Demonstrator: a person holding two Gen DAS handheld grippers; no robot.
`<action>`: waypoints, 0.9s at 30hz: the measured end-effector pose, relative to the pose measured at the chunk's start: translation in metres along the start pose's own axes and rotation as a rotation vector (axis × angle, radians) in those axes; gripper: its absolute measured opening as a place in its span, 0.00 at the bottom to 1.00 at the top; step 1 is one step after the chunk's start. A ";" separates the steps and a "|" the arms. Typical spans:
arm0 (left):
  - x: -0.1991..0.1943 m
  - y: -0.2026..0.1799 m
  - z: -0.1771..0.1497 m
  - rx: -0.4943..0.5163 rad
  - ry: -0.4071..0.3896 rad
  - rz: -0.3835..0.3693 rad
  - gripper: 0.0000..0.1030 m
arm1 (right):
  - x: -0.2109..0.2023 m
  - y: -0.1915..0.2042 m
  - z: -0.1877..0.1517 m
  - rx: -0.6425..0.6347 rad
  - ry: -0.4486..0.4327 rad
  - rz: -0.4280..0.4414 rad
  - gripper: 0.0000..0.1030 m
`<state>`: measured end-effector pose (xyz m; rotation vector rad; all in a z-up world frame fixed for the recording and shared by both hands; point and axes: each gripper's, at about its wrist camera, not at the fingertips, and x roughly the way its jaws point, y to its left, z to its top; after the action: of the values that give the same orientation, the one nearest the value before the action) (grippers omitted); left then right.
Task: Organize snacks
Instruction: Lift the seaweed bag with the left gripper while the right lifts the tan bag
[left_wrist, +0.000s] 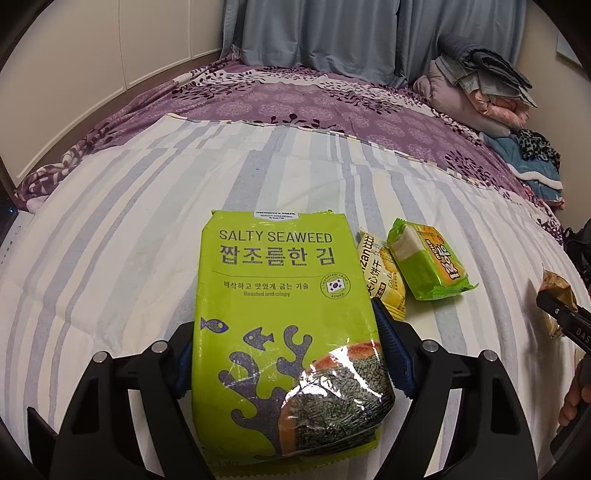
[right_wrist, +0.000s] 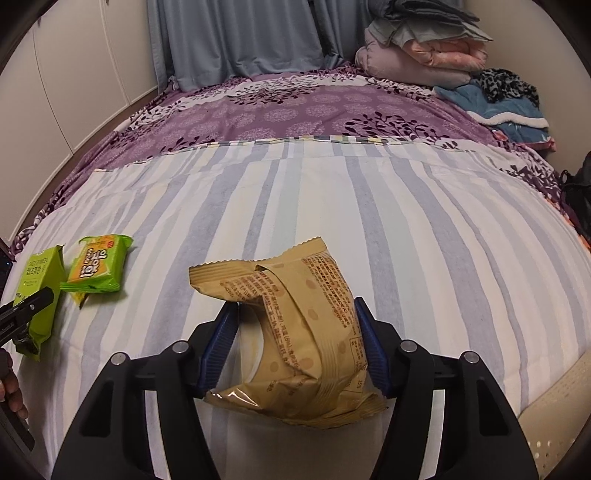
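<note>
Left gripper (left_wrist: 284, 354) clamps seaweed pack (left_wrist: 284, 317), right gripper (right_wrist: 295, 350) clamps tan packet (right_wrist: 295, 332) (crumpled); slick film may slip over striped sheet (right_wrist: 424, 229)

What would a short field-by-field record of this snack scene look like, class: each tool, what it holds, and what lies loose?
left tool: shut on the seaweed pack
right tool: shut on the tan packet
loose snacks: green wafer pack, partly over the yellow biscuit packet
surface: striped sheet on the bed
background: folded bedding, blue curtain
</note>
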<state>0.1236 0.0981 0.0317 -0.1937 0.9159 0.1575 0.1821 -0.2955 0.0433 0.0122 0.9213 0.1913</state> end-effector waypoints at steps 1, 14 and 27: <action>-0.003 0.001 -0.001 -0.001 -0.003 -0.001 0.78 | -0.004 0.000 -0.001 0.005 -0.004 0.004 0.60; -0.046 -0.002 -0.014 0.026 -0.060 0.010 0.78 | -0.051 0.002 -0.034 0.045 -0.034 0.051 0.50; -0.067 -0.003 -0.030 0.033 -0.068 -0.015 0.78 | -0.066 -0.009 -0.045 0.077 -0.060 0.055 0.85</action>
<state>0.0614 0.0848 0.0679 -0.1637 0.8488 0.1341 0.1090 -0.3183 0.0674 0.1141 0.8684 0.2048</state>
